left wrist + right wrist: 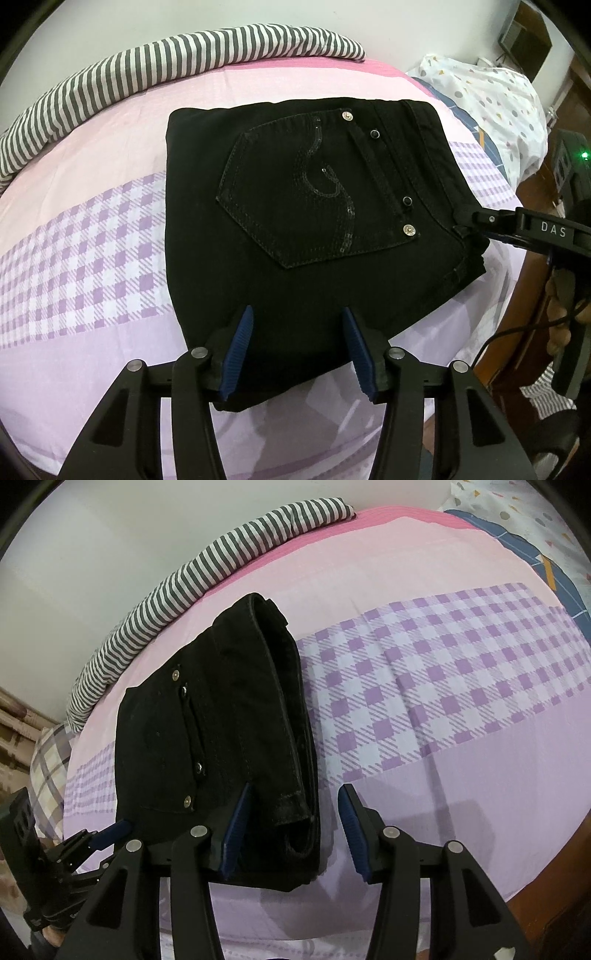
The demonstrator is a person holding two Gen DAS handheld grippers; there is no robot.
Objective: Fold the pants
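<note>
Black pants (295,184) lie folded into a compact rectangle on the pink and purple bed sheet (92,258), back pocket with sequins facing up. My left gripper (297,310) hovers open over their near edge, its blue pads apart and cloth below them. My right gripper (476,218) comes in from the right at the waistband corner. In the right wrist view the pants (221,720) show their thick folded waistband end between the jaws of the right gripper (294,788), which is open: the right pad stands free over the sheet (443,683). The left gripper (114,830) shows at lower left.
A striped duvet (147,66) is bunched along the bed's far side by the wall. A dotted pillow (498,96) lies at the far right, a checked pillow (48,768) at the left. The wooden bed frame (554,886) edges the mattress. A person's hand (557,314) holds the right gripper.
</note>
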